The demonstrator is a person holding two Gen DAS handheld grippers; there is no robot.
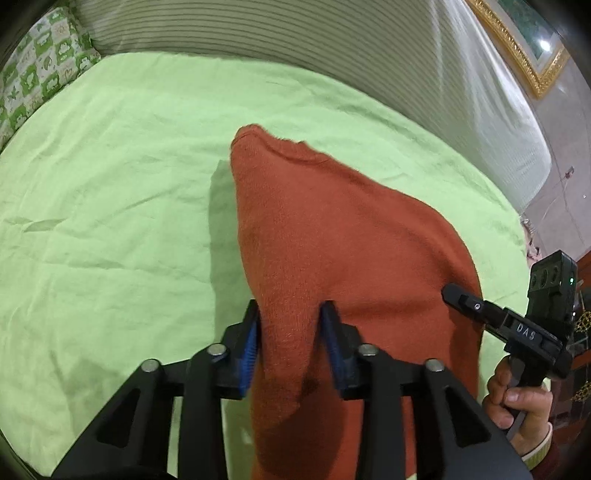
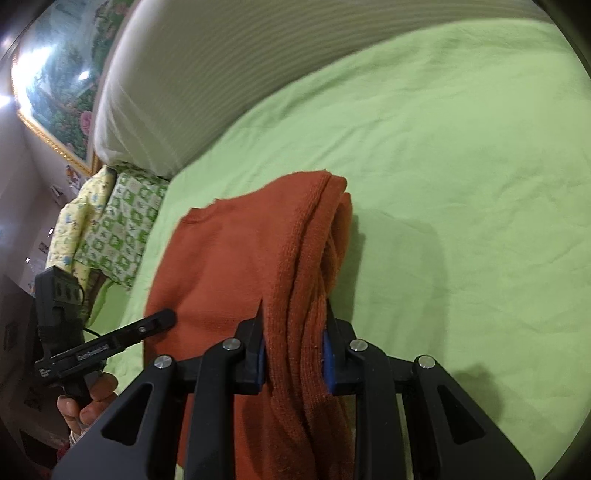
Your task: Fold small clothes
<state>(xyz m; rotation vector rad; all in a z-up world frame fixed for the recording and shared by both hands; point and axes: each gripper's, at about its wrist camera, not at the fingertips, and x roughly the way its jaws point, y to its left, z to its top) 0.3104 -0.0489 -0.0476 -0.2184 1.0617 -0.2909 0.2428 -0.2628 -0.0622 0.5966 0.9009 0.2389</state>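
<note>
A rust-orange knit garment (image 1: pixel 332 229) is held up over the light green bed sheet (image 1: pixel 110 184). My left gripper (image 1: pixel 291 314) is shut on one bunched edge of it. My right gripper (image 2: pixel 295 321) is shut on the other edge, where thick folds of the garment (image 2: pixel 258 258) pass between its blue pads. The cloth hangs stretched between the two grippers, with its far end drooping toward the sheet. The right gripper also shows in the left wrist view (image 1: pixel 452 293), at the garment's right edge. The left gripper shows in the right wrist view (image 2: pixel 166 317), at the garment's left edge.
A large striped cushion (image 1: pixel 295 33) runs along the far side of the bed. A green patterned pillow (image 2: pixel 118 229) and a yellow cloth (image 2: pixel 70 229) lie at the bed's end. A gold-framed picture (image 2: pixel 55 81) hangs on the wall.
</note>
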